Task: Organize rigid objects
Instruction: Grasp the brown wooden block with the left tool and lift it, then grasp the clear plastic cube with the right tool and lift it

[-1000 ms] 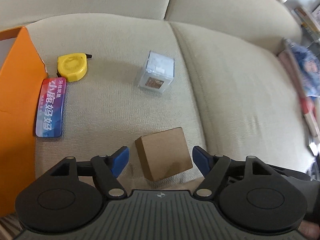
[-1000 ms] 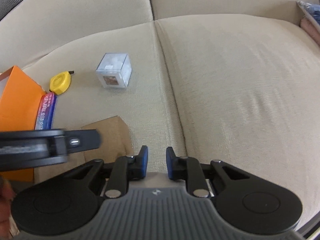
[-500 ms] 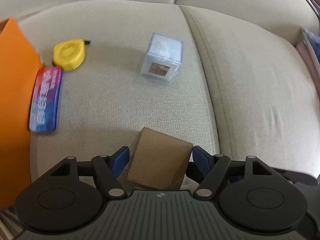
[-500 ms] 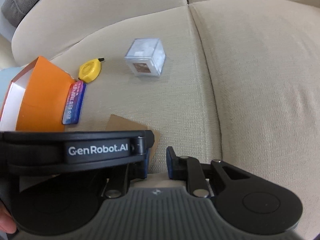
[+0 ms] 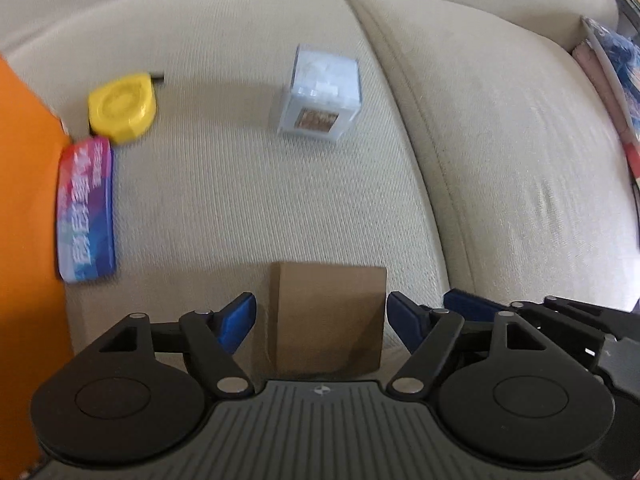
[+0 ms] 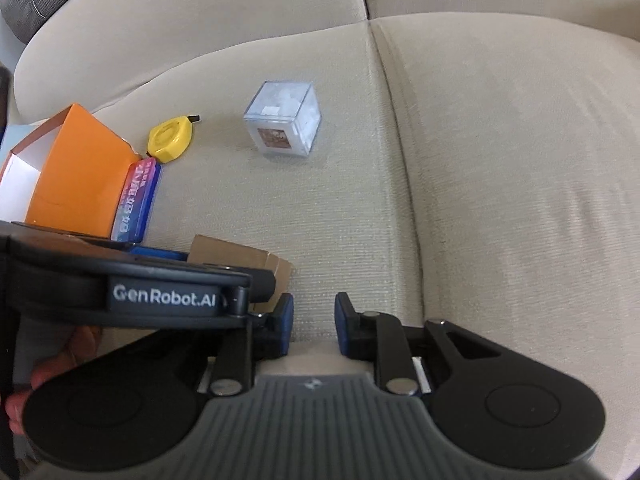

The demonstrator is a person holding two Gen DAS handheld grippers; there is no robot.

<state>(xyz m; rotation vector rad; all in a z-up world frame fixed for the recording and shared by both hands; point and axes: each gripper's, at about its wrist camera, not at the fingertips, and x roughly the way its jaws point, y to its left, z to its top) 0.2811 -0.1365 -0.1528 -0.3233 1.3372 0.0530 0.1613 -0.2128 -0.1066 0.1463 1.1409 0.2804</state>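
The left gripper point(image 5: 321, 322), jaws opening wide, straddles a brown box point(image 5: 330, 318) on the sofa point(image 5: 240, 200), pads just clear of its sides, pointing steeply down. The right gripper point(image 6: 314, 326), narrowly parted and opening, holds nothing. Beyond lie a blue pack point(image 5: 86, 212), a yellow tape measure point(image 5: 122, 110) and a clear cube point(image 5: 320, 100).

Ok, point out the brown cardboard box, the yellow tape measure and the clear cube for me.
brown cardboard box point(image 5: 330, 312), left wrist view, middle of its top face.
yellow tape measure point(image 5: 120, 110), left wrist view, centre of its round casing.
clear cube point(image 6: 284, 122), right wrist view, middle of the cube.
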